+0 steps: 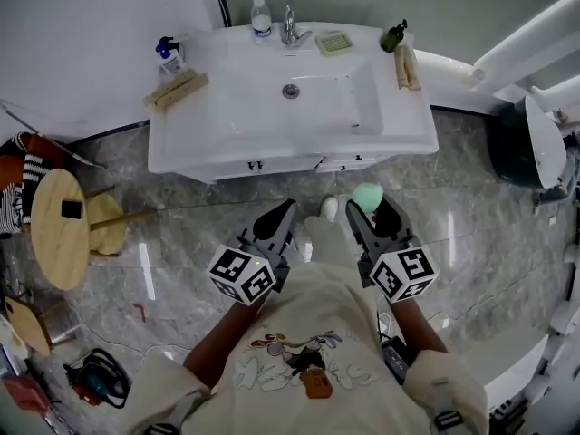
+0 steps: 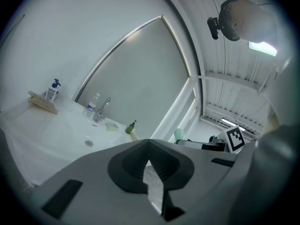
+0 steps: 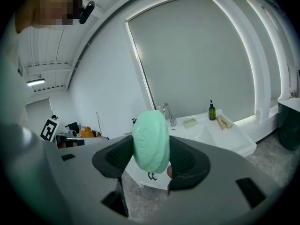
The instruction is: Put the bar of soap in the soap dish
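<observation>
A pale green bar of soap [image 1: 367, 195] [image 3: 151, 140] stands on edge between the jaws of my right gripper [image 1: 369, 203] [image 3: 151, 150], which is shut on it. It is held over the floor in front of the white vanity [image 1: 217, 134]. The light green soap dish [image 1: 333, 43] [image 3: 190, 122] [image 2: 111, 125] sits on the back rim of the sink, just right of the faucet [image 1: 290, 27]. My left gripper [image 1: 286, 210] [image 2: 150, 161] hangs beside the right one, its jaws closed together with nothing in them.
Around the basin [image 1: 299, 98] stand a water bottle [image 1: 261, 16], a blue pump bottle [image 1: 168, 55], a dark green bottle [image 1: 393, 36], rolled towels [image 1: 406, 66] and wooden pieces [image 1: 177, 89]. A round wooden stool [image 1: 59, 227] is at the left, a dark bin [image 1: 517, 148] at the right.
</observation>
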Action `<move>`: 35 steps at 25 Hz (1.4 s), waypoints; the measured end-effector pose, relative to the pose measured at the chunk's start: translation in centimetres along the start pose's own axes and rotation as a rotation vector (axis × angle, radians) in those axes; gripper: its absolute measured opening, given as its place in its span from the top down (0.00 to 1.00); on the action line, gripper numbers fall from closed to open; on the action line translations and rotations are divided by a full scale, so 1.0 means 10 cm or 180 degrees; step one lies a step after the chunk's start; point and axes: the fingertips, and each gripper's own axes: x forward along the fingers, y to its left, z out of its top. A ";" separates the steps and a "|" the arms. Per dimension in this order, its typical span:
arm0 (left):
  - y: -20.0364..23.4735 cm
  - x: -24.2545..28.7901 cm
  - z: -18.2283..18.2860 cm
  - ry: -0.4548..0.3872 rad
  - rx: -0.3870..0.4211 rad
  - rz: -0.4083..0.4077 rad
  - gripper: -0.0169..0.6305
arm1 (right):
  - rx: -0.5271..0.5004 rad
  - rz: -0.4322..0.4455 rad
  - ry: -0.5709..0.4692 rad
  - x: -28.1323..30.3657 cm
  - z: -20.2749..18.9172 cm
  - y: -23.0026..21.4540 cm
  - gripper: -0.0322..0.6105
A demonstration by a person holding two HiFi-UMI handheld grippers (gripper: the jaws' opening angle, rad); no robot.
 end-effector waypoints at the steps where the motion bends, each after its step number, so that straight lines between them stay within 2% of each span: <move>1: -0.01 0.02 0.01 0.0004 0.0002 -0.0014 0.96 | 0.0008 -0.0010 -0.0005 0.01 0.01 -0.02 0.58; 8: 0.09 0.21 0.04 0.0073 0.0006 0.0018 0.96 | 0.0087 -0.0023 0.0000 0.19 0.07 -0.19 0.58; 14: 0.28 0.50 0.18 0.0068 0.0045 0.0103 0.96 | 0.0069 0.0092 -0.0056 0.49 0.24 -0.39 0.58; 24: 0.34 1.33 0.57 0.0073 0.0126 0.0102 0.96 | 0.0106 0.0157 -0.0079 1.03 0.74 -0.98 0.58; 35: 0.48 2.16 0.81 0.0104 0.0144 0.0321 0.96 | 0.0165 0.0329 -0.0035 1.55 1.12 -1.66 0.58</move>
